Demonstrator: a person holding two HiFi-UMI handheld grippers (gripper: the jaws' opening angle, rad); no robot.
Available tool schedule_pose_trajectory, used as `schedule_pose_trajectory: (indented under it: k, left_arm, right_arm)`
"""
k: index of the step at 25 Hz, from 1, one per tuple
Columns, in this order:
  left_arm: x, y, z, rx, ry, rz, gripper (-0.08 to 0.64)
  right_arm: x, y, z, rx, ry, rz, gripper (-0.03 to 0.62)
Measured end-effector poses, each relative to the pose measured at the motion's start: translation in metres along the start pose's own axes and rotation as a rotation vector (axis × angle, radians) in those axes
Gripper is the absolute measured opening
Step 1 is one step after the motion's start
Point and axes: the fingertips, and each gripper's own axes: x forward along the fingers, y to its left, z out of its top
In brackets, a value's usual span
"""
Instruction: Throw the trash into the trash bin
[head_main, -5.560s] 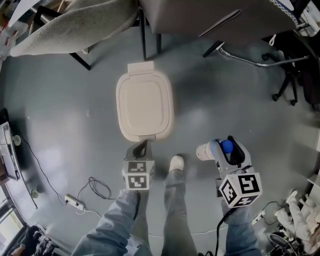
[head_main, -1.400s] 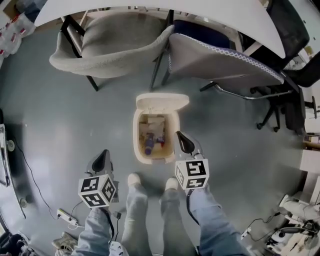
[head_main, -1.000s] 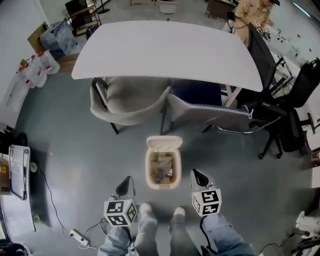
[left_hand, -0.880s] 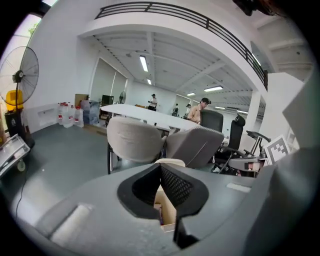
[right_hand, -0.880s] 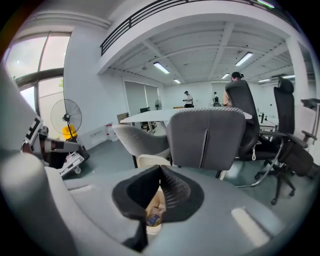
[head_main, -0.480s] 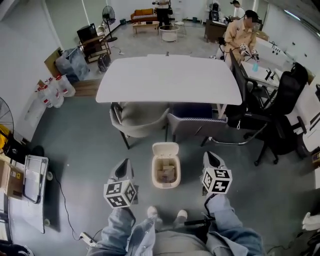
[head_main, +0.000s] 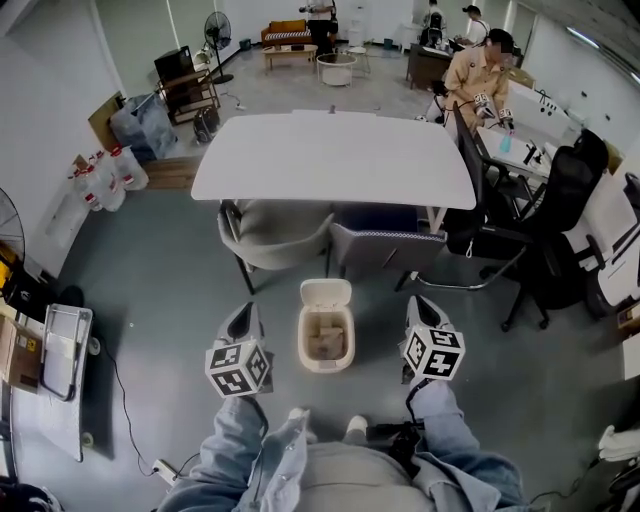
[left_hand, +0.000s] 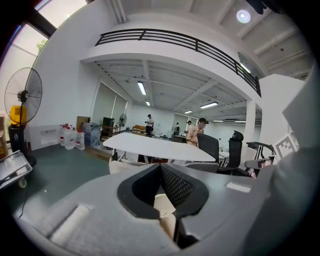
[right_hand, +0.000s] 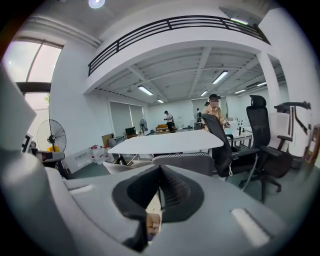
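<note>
Lower centre of the head view: open trash bin (head_main: 303, 347) on the floor, trash (head_main: 326, 343) already inside. Flanked by left gripper (head_main: 243, 322) and right gripper (head_main: 420, 312), both empty, fingers (left_hand: 175, 186) pinched fully together. White table (head_main: 335, 155) just above, upper middle.
</note>
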Motion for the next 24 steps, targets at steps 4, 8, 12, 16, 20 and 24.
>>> schedule_pose_trajectory:
  k: [4,8,12,16,20,24]
  left_arm:
    - [0.002,-0.003,0.003,0.002,-0.001,-0.005,0.010]
    - [0.004,-0.007,0.000,0.002,0.008,-0.014,0.011]
    - [0.005,-0.007,-0.001,-0.001,0.010,-0.013,0.009]
    - [0.006,-0.004,-0.001,-0.007,0.007,-0.007,0.011]
    - [0.006,-0.002,-0.001,-0.012,0.007,-0.002,0.011]
    - [0.006,-0.001,-0.001,-0.014,0.008,0.000,0.010]
  right_arm:
    - [-0.001,-0.008,-0.003,0.006,0.020,-0.022,0.003]
    - [-0.003,-0.012,-0.002,0.019,0.020,-0.034,0.003]
    - [-0.003,-0.009,0.000,0.013,0.019,-0.030,0.003]
    - [-0.003,-0.006,0.002,0.004,0.018,-0.025,0.003]
    - [-0.003,-0.005,0.001,0.002,0.023,-0.018,0.003]
    - [-0.005,-0.003,0.002,0.000,0.023,-0.017,0.003]
